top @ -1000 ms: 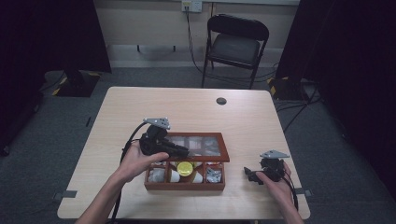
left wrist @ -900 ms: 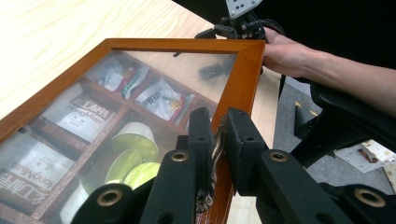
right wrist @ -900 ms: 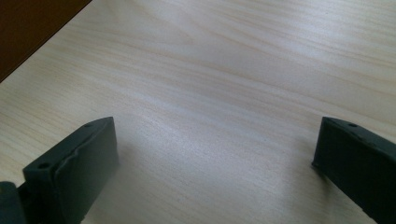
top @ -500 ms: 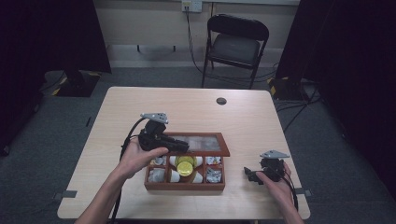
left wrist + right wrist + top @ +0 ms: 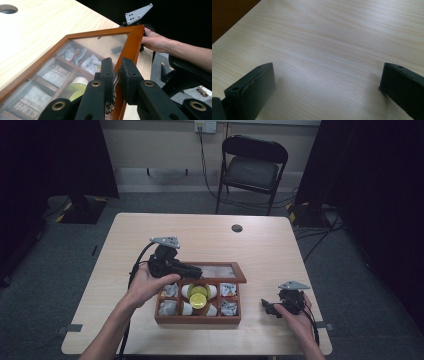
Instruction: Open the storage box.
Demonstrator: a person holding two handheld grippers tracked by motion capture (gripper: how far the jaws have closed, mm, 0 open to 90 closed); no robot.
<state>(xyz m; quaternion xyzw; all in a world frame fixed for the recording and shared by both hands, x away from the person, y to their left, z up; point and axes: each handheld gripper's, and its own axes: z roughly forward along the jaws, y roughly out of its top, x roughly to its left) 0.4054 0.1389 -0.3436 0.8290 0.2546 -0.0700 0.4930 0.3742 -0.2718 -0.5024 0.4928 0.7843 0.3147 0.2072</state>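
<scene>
The left gripper (image 5: 192, 269) is clamped on the front edge of the glass lid (image 5: 100, 47), the wooden frame pinched between its 2 fingers (image 5: 107, 70), holding the lid raised over the far side of the wooden box (image 5: 197, 319). Near right, the right gripper (image 5: 267, 306) rests on the table (image 5: 280, 255), jaws spread wide, holding nothing.

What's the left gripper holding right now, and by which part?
The left gripper is clamped on the box's glass lid, at a metal clasp on its wooden frame edge.
</scene>
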